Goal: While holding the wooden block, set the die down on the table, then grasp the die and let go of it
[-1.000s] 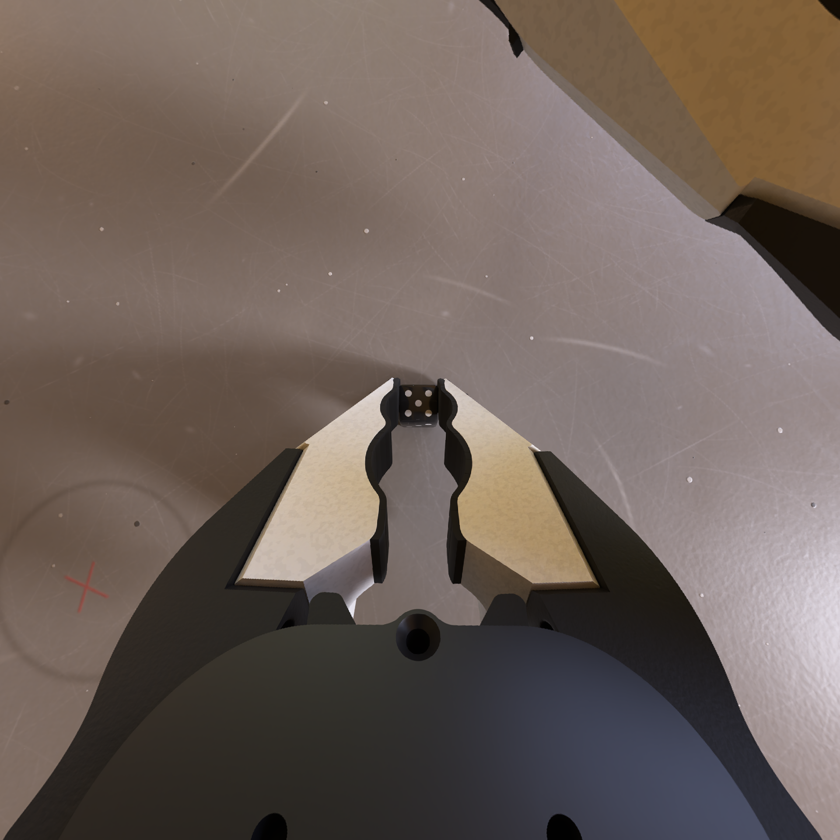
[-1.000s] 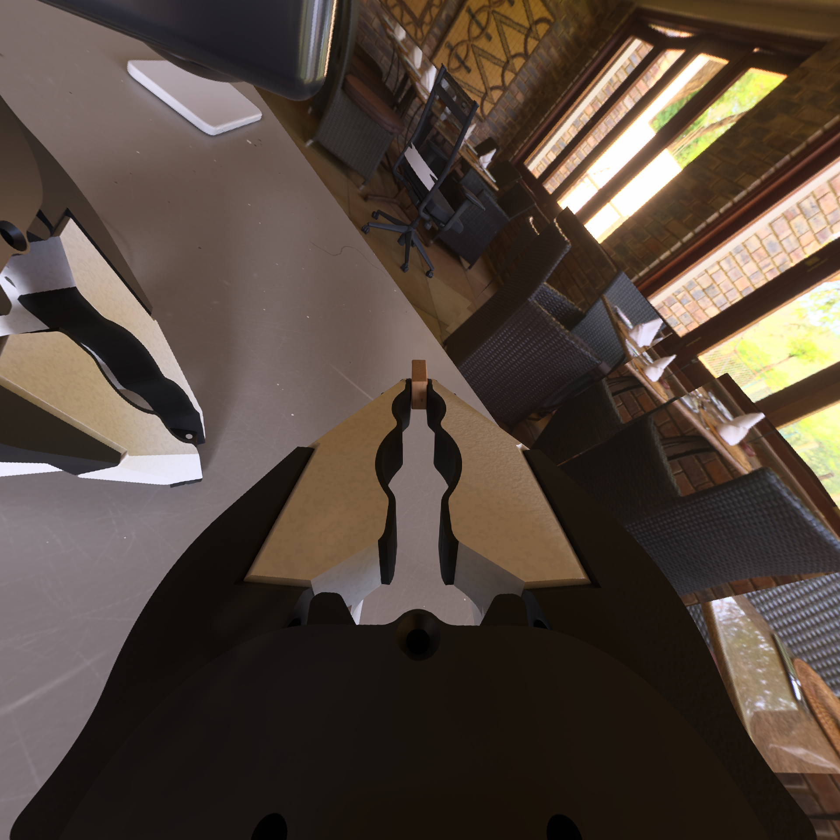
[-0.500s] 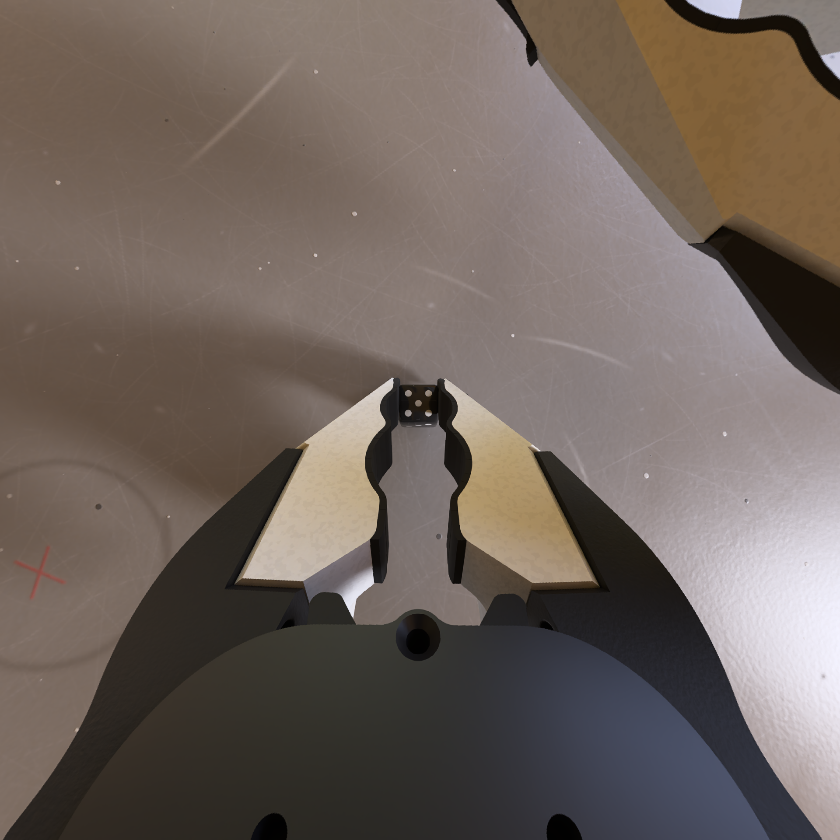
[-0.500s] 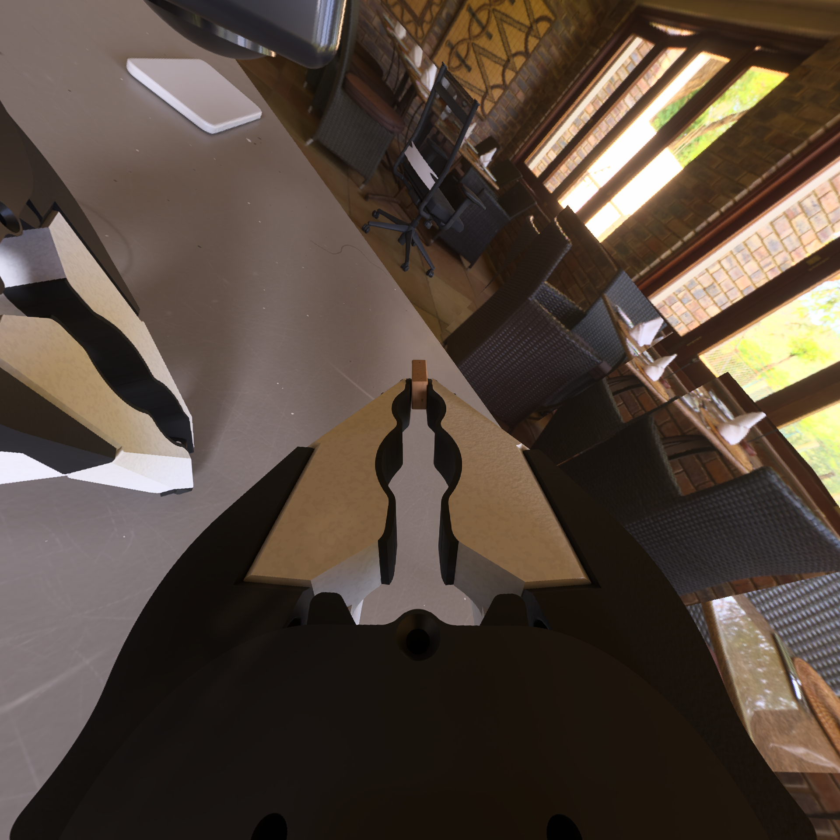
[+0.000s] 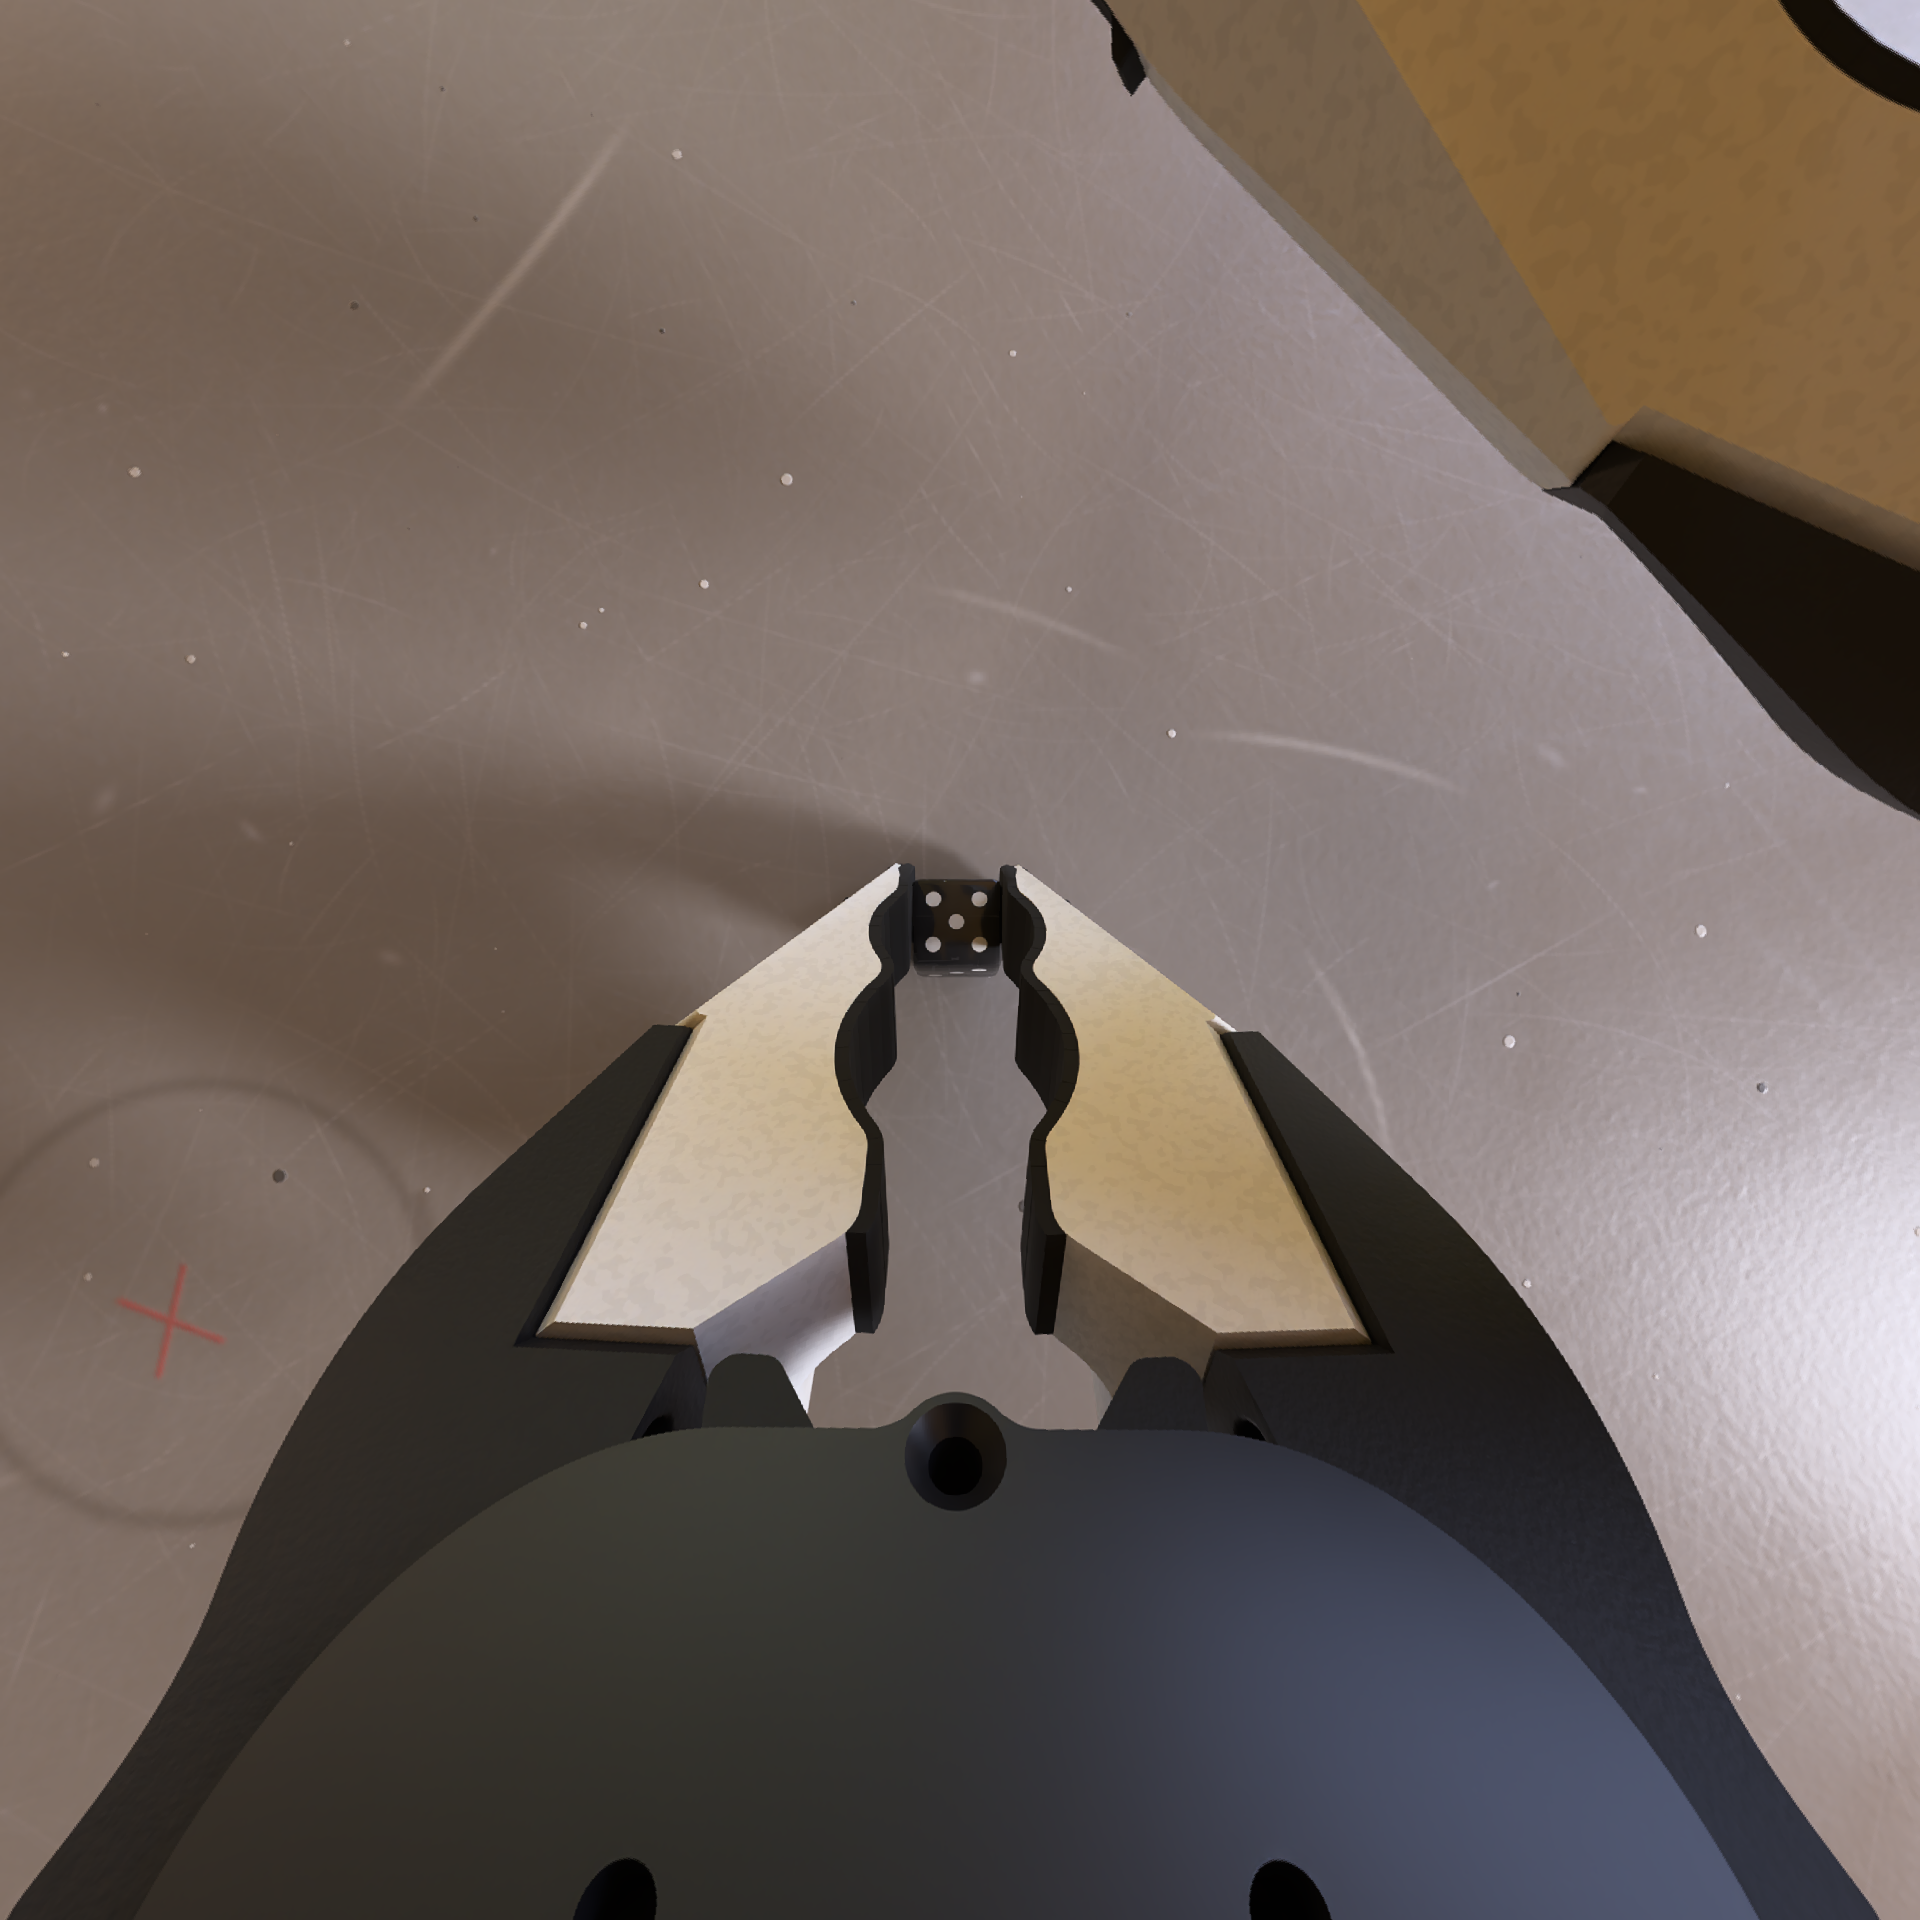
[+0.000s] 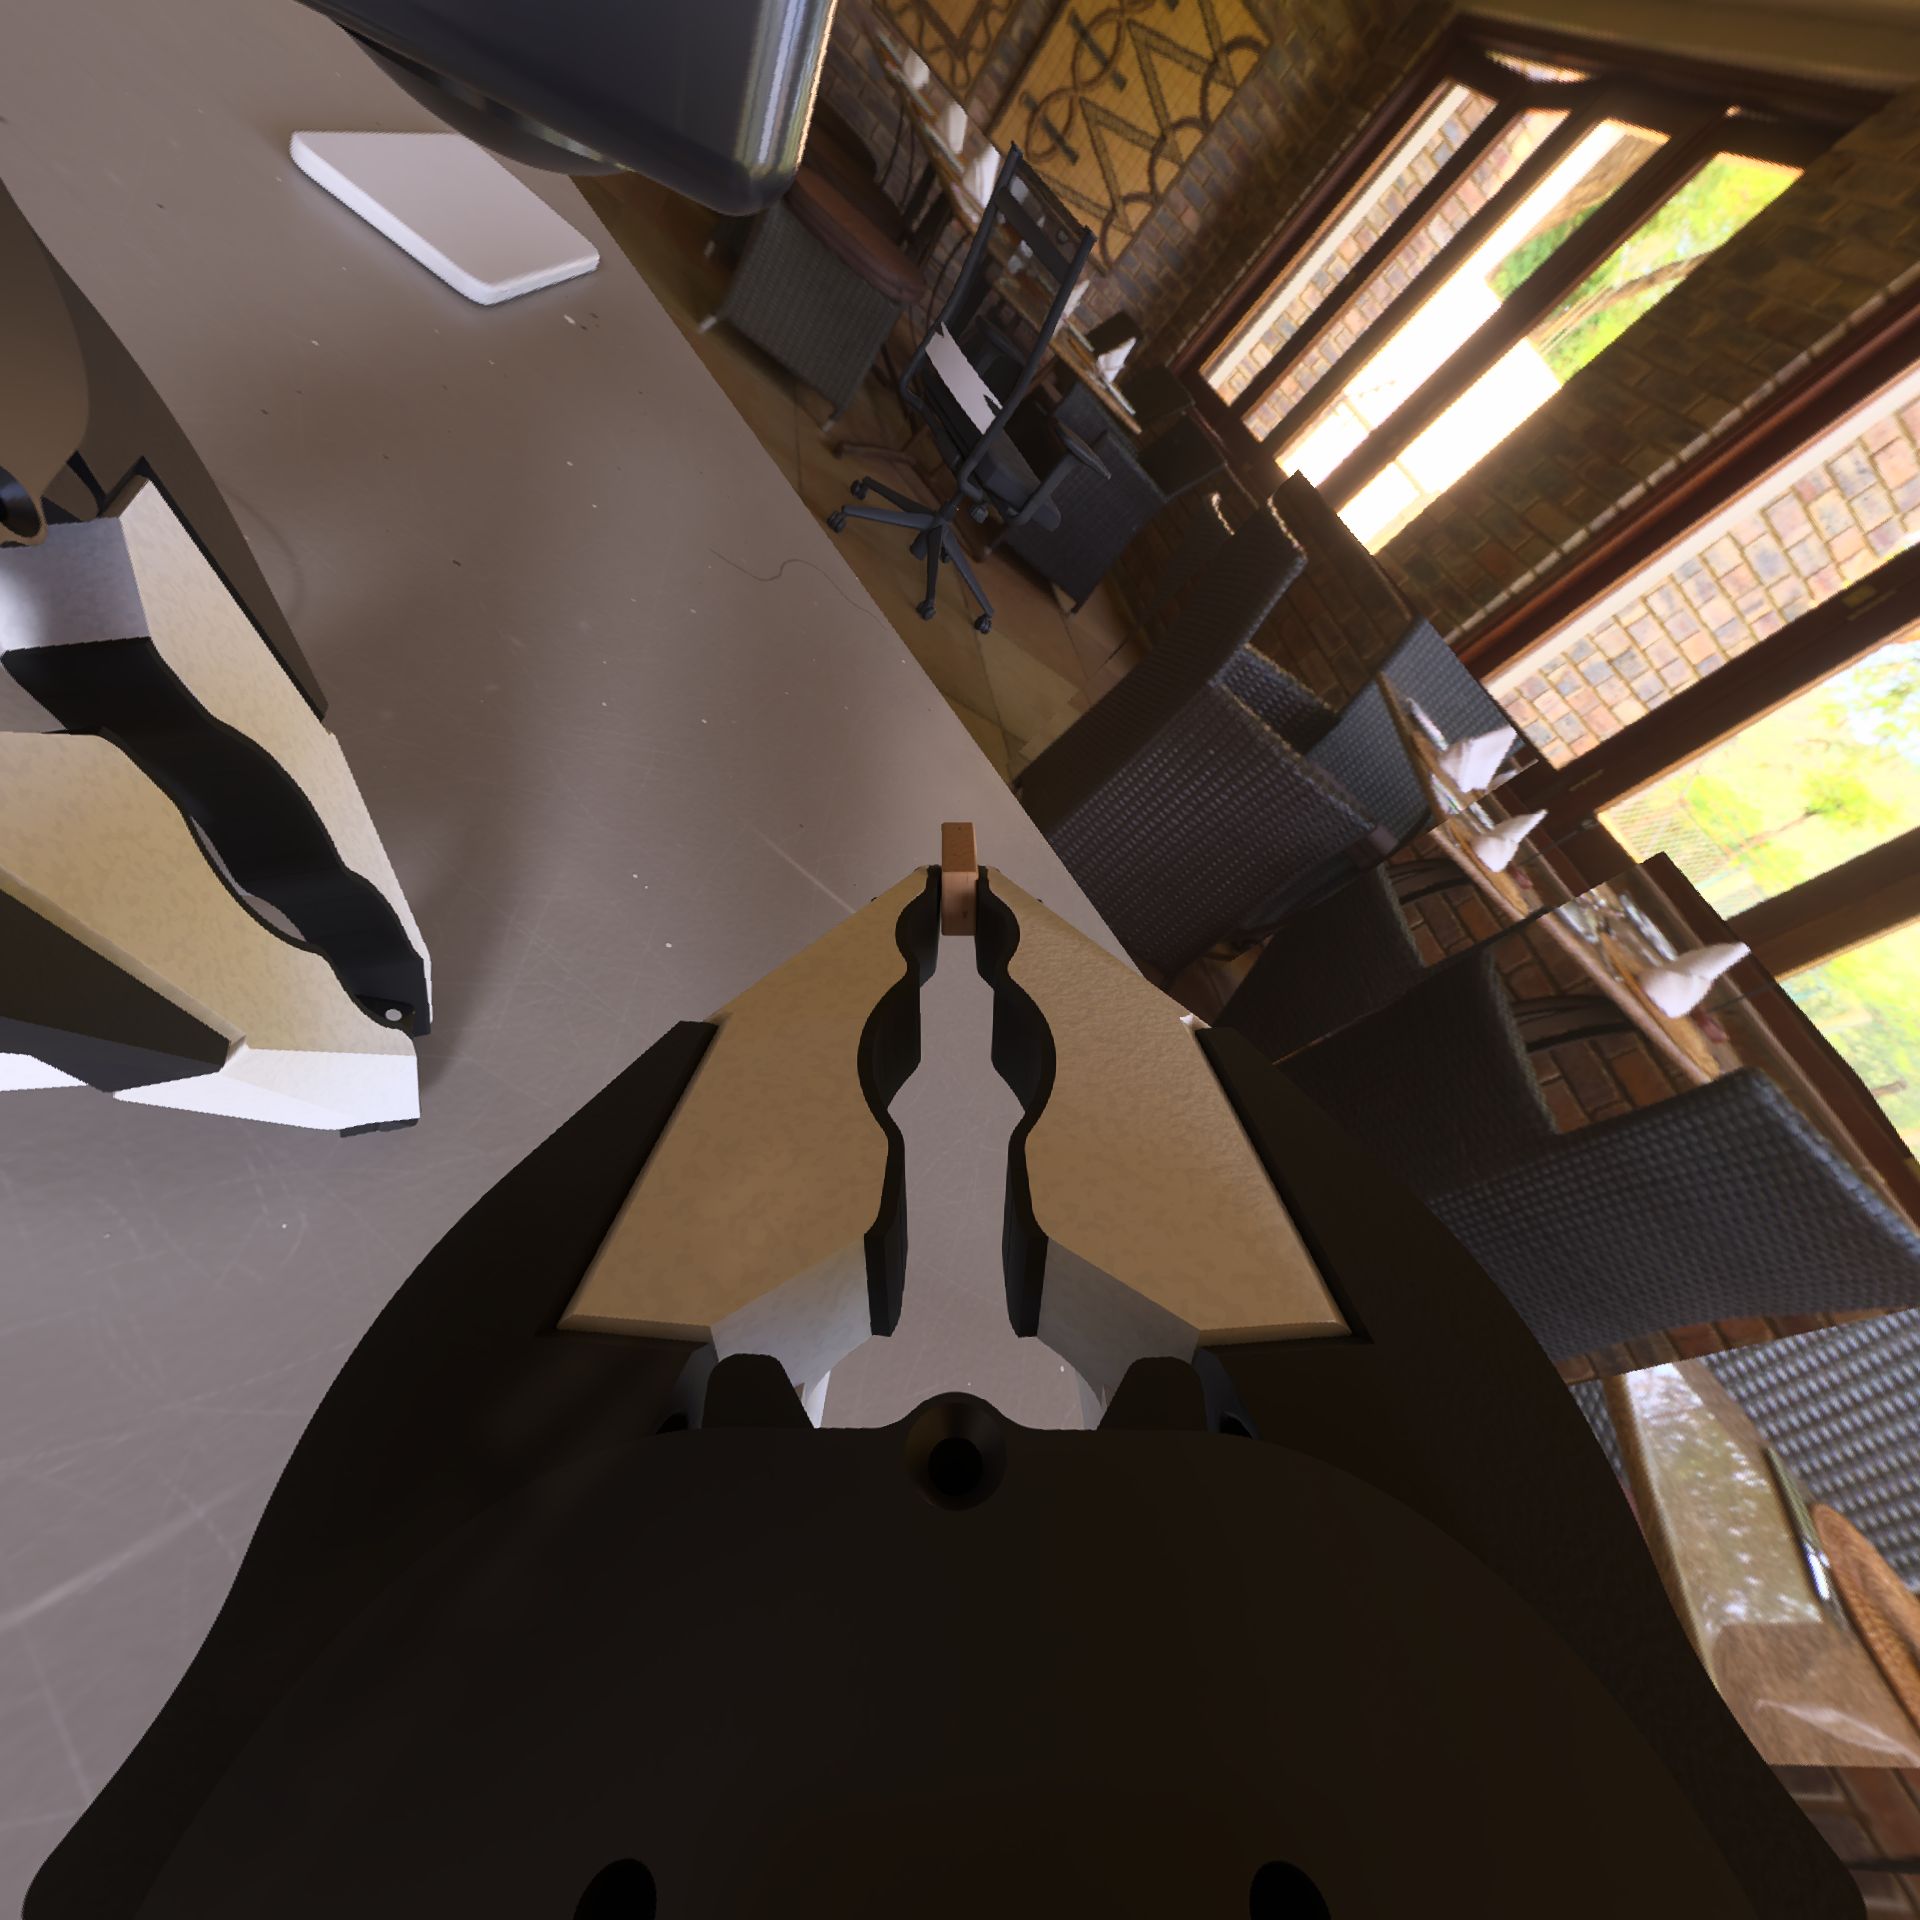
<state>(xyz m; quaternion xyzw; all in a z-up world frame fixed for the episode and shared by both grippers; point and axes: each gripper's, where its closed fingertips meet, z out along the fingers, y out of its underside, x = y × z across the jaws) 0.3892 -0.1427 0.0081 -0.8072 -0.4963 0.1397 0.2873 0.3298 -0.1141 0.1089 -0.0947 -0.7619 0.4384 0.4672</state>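
Note:
A small black die [image 5: 954,925] with white pips sits between the fingertips of my left gripper [image 5: 956,883], which is shut on it just over the grey table [image 5: 727,520]. I cannot tell whether the die touches the table. My right gripper [image 6: 958,883] is shut on a thin wooden block [image 6: 958,847], held upright above the table near its edge. The left gripper [image 6: 400,1018] also shows at the left of the right wrist view, its tip low over the table. The right gripper [image 5: 1558,208] fills the top right corner of the left wrist view.
A red cross [image 5: 166,1322] inside a faint circle marks the table to the left of the left gripper. A white flat slab [image 6: 447,213] and a large dark object [image 6: 582,83] lie farther off. Chairs [image 6: 1195,810] stand beyond the table's edge.
The left gripper has shifted slightly over the table with the die still held. The right gripper keeps the block and has barely moved.

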